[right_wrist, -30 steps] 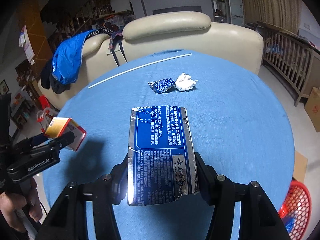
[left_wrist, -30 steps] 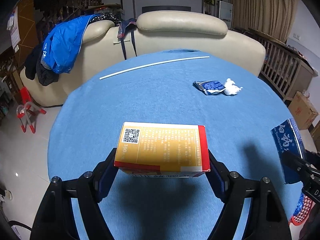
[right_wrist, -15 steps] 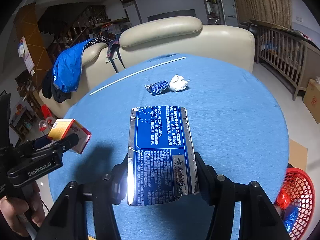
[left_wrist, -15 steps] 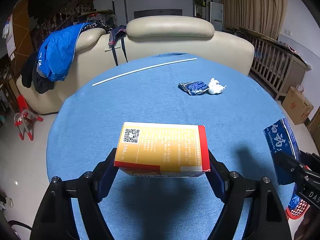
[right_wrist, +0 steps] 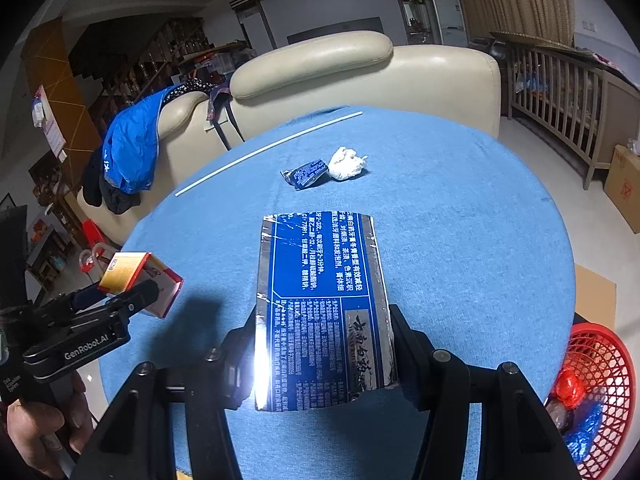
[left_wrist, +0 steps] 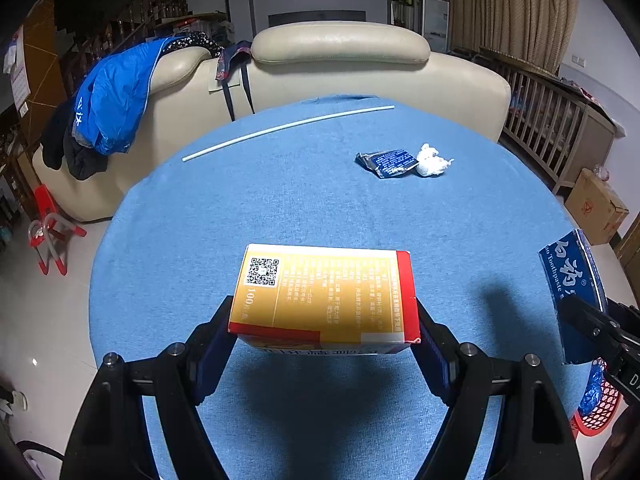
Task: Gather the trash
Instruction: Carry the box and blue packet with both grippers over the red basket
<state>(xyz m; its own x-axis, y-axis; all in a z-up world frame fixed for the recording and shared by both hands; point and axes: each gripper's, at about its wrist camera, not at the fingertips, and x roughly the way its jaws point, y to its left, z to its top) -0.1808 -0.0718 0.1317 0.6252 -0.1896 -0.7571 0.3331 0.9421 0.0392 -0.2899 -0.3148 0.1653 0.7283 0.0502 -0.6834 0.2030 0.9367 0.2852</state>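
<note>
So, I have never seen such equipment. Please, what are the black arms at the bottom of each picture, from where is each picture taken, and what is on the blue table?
There is no robot here. A person holds a two-finger gripper in each hand, and each gripper carries a camera that looks forward along its fingers. The black arms are those fingers.

In the left camera's picture, the left gripper holds a yellow box. In the right camera's picture, the right gripper holds a blue toothpaste box, flattened.

Each camera also sees the other gripper from the side.

On the table lie a white rod, a blue wrapper and a white wad. Beside the table, lower down, is a red basket with some trash already inside.
</note>
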